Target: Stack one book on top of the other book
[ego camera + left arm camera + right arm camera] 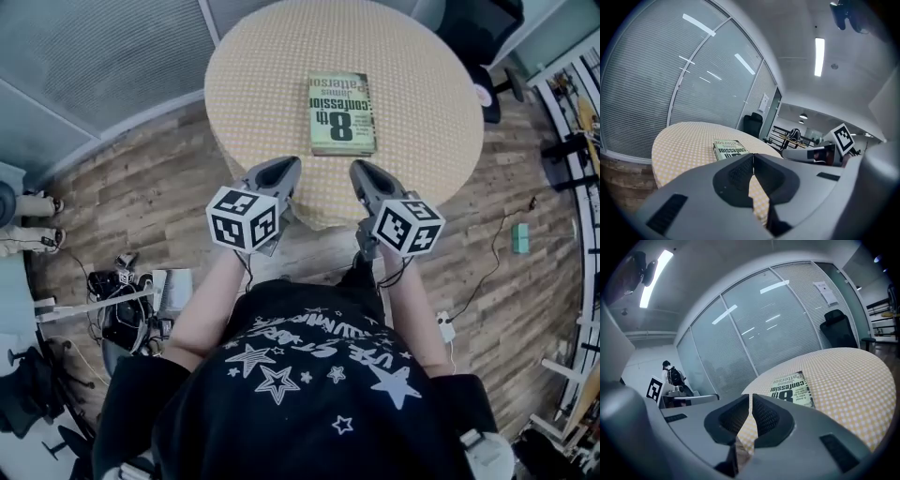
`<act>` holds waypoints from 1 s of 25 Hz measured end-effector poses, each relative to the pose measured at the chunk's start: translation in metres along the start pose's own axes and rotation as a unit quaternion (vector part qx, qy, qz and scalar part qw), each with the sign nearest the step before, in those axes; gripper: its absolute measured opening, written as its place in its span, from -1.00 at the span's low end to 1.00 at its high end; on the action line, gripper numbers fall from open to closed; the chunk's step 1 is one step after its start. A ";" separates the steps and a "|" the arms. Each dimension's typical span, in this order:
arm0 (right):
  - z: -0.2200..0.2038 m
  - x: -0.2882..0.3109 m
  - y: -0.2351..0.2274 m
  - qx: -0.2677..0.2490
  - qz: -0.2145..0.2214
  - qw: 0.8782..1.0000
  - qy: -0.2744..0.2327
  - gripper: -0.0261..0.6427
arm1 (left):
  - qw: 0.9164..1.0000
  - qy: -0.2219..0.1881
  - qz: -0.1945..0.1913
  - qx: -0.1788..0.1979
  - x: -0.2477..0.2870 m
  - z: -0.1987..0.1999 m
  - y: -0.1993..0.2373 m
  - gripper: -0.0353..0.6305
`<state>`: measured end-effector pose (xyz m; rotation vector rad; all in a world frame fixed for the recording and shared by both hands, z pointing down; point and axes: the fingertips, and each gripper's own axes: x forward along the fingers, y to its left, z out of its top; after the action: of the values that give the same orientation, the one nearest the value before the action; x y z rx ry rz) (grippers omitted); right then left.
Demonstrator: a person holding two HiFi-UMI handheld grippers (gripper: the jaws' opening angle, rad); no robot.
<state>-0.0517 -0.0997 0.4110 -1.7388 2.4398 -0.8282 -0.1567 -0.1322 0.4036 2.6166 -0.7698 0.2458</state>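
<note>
My left gripper [284,170] and right gripper [365,174] are both closed and empty at the near edge of the round yellow-checked table [251,86]. The green-covered book [341,112] lies mid-table. I see only 1, and closed jaws could just shove it askew.

Left grey tongs [284,169] and right grey tongs [360,171] level with each other, apart, tips angled inward. Head view puts them at near edge of round yellow-checked table [253,84]. Both jaw pairs closed, empty. Left forearm [211,300], right forearm [412,314] stretched forward.
</note>
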 end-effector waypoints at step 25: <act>-0.057 -0.059 0.053 0.014 -0.076 0.997 -0.004 -0.81 | 0.997 0.025 -0.068 0.023 -0.062 -0.029 -0.032 -0.86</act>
<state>-0.0945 -0.0120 0.4208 -1.9335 2.3021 -0.8602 -0.1925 -0.0653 0.4017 2.6803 -0.5716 0.2923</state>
